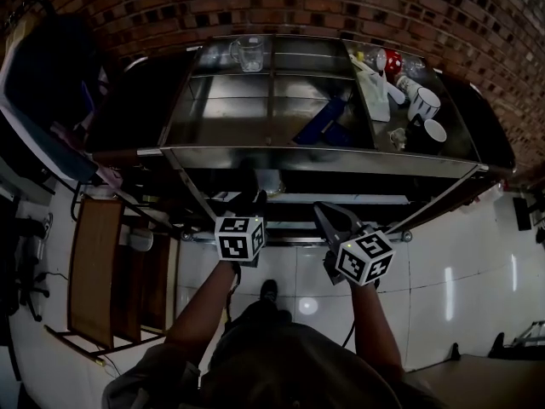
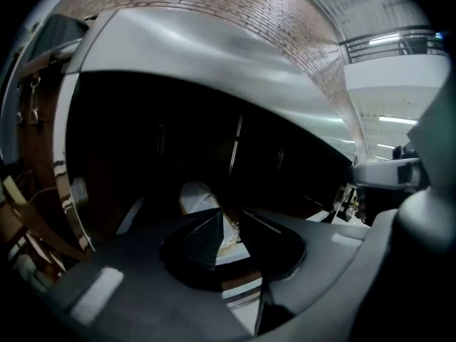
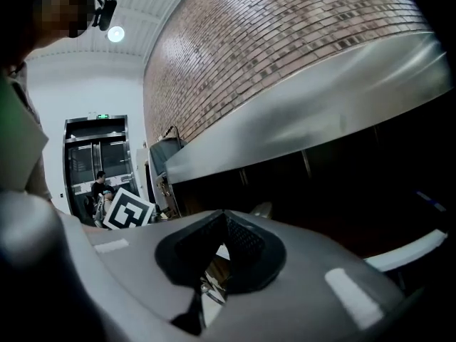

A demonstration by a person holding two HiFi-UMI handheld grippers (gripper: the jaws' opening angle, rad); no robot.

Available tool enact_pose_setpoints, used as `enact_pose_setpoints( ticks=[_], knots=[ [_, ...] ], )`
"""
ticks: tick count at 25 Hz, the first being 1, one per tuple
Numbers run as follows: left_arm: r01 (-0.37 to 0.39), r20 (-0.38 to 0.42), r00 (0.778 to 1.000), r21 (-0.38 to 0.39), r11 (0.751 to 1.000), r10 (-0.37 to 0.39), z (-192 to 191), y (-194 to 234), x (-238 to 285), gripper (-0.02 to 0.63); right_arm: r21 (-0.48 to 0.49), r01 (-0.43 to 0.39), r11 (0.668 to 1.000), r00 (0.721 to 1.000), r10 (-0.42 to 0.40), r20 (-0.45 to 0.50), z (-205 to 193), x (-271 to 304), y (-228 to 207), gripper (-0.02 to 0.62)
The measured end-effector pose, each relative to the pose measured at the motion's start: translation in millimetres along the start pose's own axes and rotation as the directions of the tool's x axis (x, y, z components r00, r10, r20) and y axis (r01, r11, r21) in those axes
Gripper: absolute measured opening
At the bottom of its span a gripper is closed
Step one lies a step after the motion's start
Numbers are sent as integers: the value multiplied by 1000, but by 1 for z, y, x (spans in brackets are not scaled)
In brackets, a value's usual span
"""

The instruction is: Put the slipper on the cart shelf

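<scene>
The pale slipper [image 2: 197, 194] appears to lie already on the dark lower shelf of the cart [image 1: 180, 113], just beyond the left gripper [image 2: 229, 218], whose jaws stand a narrow gap apart, gripping nothing. Placing looks done, and the next move calls for a clean withdrawal. The right gripper [image 3: 225, 221] is closed and empty; the steel top rim [image 1: 324, 157] overhangs both tools, while a glass [image 1: 249, 54], cups [image 1: 423, 102] and a blue object [image 1: 324, 122] sit above, well apart.

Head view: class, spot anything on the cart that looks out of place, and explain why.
A blue slipper lies on the cart's top shelf, near mugs and a glass jug. Footwear among drinkware looks odd.
</scene>
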State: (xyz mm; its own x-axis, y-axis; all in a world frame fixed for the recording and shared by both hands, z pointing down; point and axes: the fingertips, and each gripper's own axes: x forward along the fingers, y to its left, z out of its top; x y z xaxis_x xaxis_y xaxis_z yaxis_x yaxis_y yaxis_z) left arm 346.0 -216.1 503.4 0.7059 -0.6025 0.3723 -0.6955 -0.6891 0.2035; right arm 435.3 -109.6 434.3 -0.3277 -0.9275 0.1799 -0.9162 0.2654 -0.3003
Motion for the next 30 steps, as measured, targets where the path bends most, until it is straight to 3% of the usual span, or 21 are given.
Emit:
enact_pose_setpoints(
  ticks=[8, 15, 30],
  knots=[
    [59, 37, 997, 90, 994, -63, 27, -26, -42, 21, -44, -43, 998, 997, 46, 68, 20, 0, 25, 0],
    [95, 50, 994, 100, 990, -101, 34, -41, -69, 8, -97, -54, 994, 996, 60, 66, 30, -7, 41, 0],
    [91, 58, 994, 85, 992, -96, 34, -49, -84, 8, -131, -64, 989, 996, 72, 59, 31, -16, 50, 0]
  ],
)
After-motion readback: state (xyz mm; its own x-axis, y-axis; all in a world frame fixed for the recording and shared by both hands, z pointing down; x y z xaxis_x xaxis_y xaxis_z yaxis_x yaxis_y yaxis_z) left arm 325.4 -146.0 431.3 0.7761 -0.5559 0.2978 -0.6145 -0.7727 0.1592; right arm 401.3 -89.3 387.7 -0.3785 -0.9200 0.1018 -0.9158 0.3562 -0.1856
